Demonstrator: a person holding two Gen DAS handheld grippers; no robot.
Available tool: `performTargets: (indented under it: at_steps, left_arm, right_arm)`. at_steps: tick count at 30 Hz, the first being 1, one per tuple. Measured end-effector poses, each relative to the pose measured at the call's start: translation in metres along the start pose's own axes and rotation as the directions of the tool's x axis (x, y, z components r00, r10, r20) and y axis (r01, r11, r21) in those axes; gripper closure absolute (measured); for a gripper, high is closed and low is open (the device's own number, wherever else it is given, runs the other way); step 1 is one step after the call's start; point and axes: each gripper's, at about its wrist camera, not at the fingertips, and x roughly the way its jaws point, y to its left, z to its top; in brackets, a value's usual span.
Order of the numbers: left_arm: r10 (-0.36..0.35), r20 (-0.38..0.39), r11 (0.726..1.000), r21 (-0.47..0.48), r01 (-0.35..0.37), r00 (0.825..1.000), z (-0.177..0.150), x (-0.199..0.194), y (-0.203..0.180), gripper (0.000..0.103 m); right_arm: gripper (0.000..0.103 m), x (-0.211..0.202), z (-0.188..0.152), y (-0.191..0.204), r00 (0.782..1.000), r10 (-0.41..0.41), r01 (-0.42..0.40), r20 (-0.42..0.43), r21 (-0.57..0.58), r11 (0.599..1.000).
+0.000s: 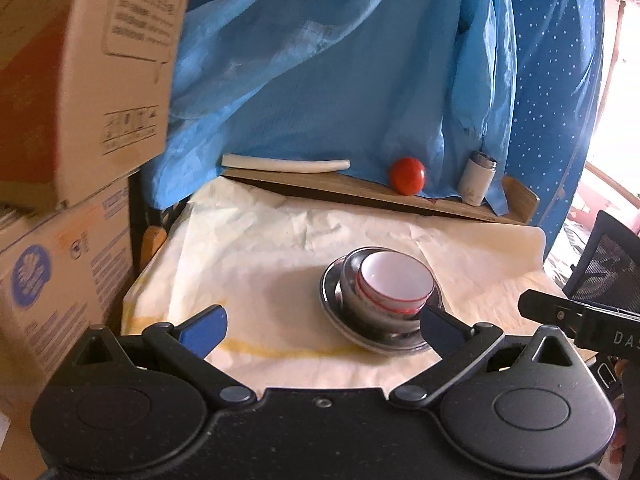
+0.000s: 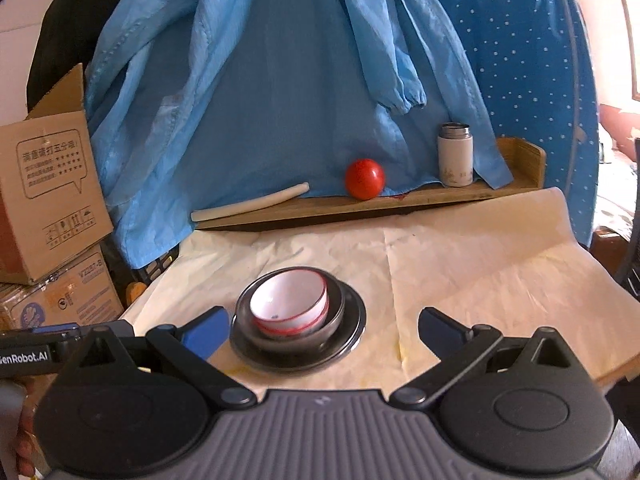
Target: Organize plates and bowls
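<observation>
Left wrist view: left gripper [image 1: 322,330] spread wide, holding nothing. White bowl [image 1: 394,282] sat nested in a steel bowl [image 1: 356,300] on a steel plate [image 1: 332,300], mid-table on cream paper [image 1: 260,248]. Right gripper [image 2: 322,330] likewise wide and unladen, stack just ahead of its left finger.

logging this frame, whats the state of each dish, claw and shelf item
white bowl: upright, empty, nested in steel bowl
steel bowl: upright, on steel plate
steel plate: flat on paper
left claw: open, empty
right claw: open, empty
thermos: upright, capped
tomato: whole, on shelf
</observation>
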Motion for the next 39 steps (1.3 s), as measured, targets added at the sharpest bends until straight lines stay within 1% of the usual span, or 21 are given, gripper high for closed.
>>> performTargets:
  at_steps: [6,10,15,20,39]
  left_arm:
    - [-0.005,0.029,1.000,0.009,0.005,1.000,-0.014,-0.018,0.007,0.001]
    - [0.010,0.045,1.000,0.027,-0.011,0.999,-0.023,-0.025,0.007,0.001]
    - [0.018,0.034,0.999,0.035,-0.019,0.999,-0.034,-0.031,0.008,0.001]
    - [0.015,0.037,0.999,0.039,-0.016,0.999,-0.038,-0.034,0.009,0.001]
    - [-0.007,0.021,0.998,0.066,0.006,1.000,-0.044,-0.033,0.001,0.001]
  right_arm:
    - [0.000,-0.021,-0.012,0.012,1.000,-0.016,0.016,0.012,-0.002,1.000]
    - [0.000,-0.031,-0.022,0.014,1.000,-0.012,0.012,0.011,0.013,1.000]
    - [0.000,-0.037,-0.031,0.016,1.000,-0.021,0.021,0.008,0.008,1.000]
    - [0.000,-0.044,-0.037,0.019,0.999,-0.010,0.010,0.035,0.001,1.000]
    - [0.000,-0.046,-0.044,0.015,0.999,-0.029,0.029,0.021,0.006,1.000]
